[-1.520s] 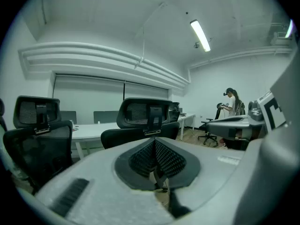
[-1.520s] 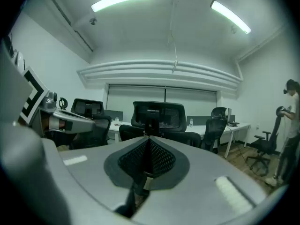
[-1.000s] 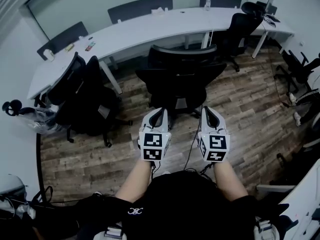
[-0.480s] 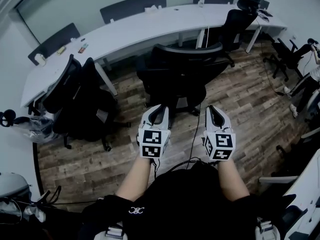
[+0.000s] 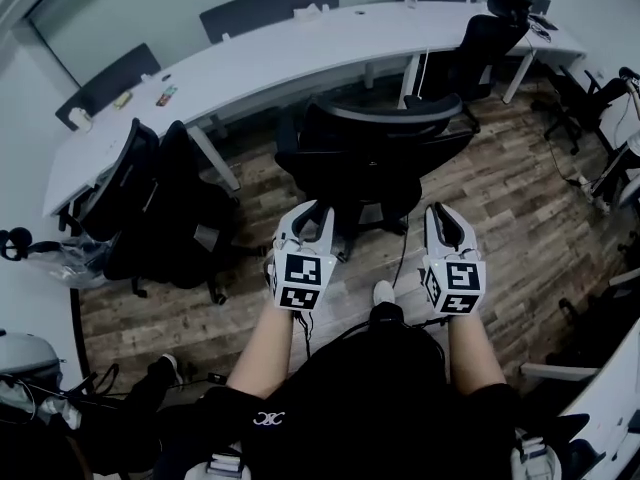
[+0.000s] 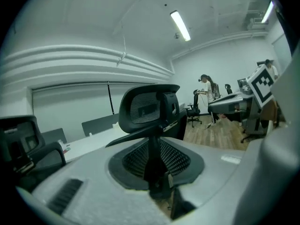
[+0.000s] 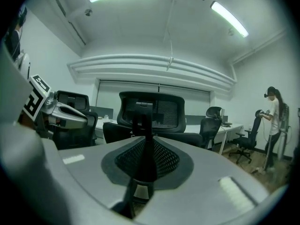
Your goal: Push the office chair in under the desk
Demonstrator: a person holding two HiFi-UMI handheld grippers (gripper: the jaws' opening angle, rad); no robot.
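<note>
A black mesh office chair (image 5: pixel 365 158) stands a little out from the long curved white desk (image 5: pixel 300 53), its back towards me. My left gripper (image 5: pixel 312 216) and right gripper (image 5: pixel 446 218) hover side by side just short of the backrest, touching nothing. Both sets of jaws are opening, and only a narrow slit shows between them with nothing in it. The chair's headrest (image 6: pixel 150 108) fills the middle of the left gripper view. The right gripper view looks straight at the backrest (image 7: pixel 152 110).
Two black chairs (image 5: pixel 150 198) crowd the desk's left end, and another chair (image 5: pixel 480 43) sits at its right end. A cable (image 5: pixel 400 263) trails over the wood floor by my shoe (image 5: pixel 383 291). A person (image 7: pixel 273 121) stands far off to the right.
The right gripper has drifted rightward, so the two grippers stand further apart. The view has shifted slightly. The chair keeps about the same place by the desk.
</note>
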